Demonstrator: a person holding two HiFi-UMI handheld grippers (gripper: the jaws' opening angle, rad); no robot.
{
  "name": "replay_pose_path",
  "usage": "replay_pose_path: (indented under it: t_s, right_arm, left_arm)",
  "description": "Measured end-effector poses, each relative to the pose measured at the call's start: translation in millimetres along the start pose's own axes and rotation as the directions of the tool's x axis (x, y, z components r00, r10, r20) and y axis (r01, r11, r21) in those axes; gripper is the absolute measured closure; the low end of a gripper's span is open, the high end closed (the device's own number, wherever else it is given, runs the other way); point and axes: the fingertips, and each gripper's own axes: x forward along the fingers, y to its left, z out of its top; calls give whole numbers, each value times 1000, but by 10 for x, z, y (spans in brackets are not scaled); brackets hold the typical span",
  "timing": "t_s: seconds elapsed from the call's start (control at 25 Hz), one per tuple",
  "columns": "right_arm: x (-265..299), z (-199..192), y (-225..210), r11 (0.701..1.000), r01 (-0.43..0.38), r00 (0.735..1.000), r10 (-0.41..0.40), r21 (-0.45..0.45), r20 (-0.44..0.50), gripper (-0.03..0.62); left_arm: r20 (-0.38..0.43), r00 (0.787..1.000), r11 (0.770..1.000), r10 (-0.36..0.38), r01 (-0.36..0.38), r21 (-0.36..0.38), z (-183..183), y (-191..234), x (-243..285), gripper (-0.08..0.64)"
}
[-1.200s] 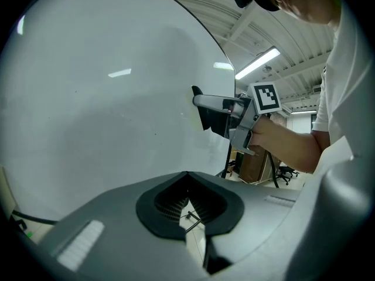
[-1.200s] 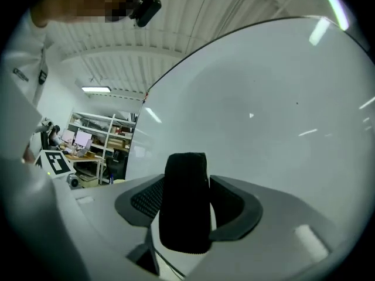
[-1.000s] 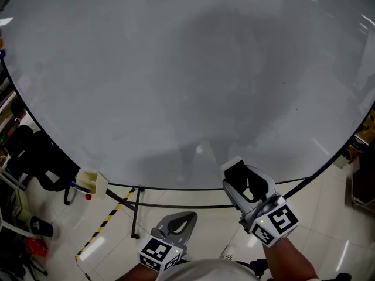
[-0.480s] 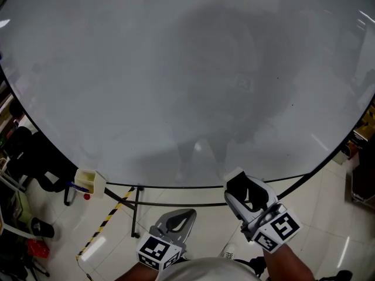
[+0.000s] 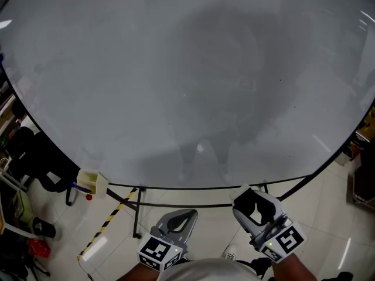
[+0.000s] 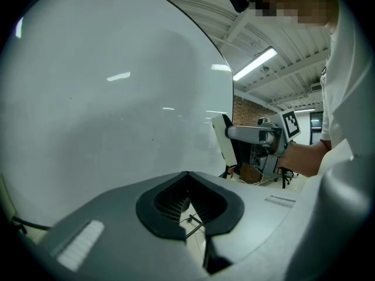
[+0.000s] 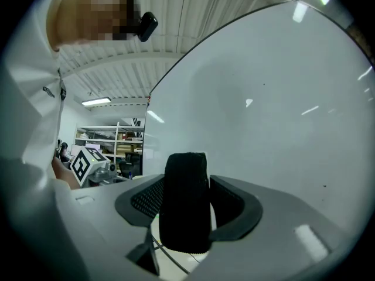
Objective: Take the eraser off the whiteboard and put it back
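Note:
A big whiteboard fills the head view, wiped blank. The eraser, black felt with a white back, stands upright between the jaws of my right gripper, which is shut on it just below the board's lower edge and off its surface. The right gripper view shows the felt block gripped from both sides, the board to its right. My left gripper hangs lower at the bottom centre, its tips together and nothing in it. From the left gripper view I see the eraser's white back near the board.
A pale marker box hangs at the board's lower left edge. The stand's dark legs and a yellow-black striped strip are on the tiled floor below. Dark chairs stand at left; shelving shows behind.
My right gripper has come down and slightly right with the eraser, from the board's bottom edge to below it. The left gripper has stayed put.

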Motion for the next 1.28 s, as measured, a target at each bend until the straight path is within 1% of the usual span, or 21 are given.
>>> replay_pose_path:
  t_s: [0.2,0.56,0.8,1.04,1.28]
  right_arm:
    - [-134,-142,-50,1000,26,999,-26,1,-30,360]
    - [-117,-229,-32,1000,20,999,-20,-2,-50,360]
    - [-104,-263,-21,1000,15,998,-16,-13,-62,360]
    - [-89,-291,-6,1000,12,998,-12,-7,-67,360]
    - [-82,-318,14,1000,7,998,-7,-4,-70,359]
  left_arm:
    - [-5,1000,1000,-5,5,-2,2,0,-4,543]
    - [13,1000,1000,-18,18,11,61,-32,-3,544]
    - [8,1000,1000,-4,4,16,40,16,11,544]
    - [3,1000,1000,-7,7,21,42,-7,19,545]
    - [20,1000,1000,-15,15,5,66,8,18,543]
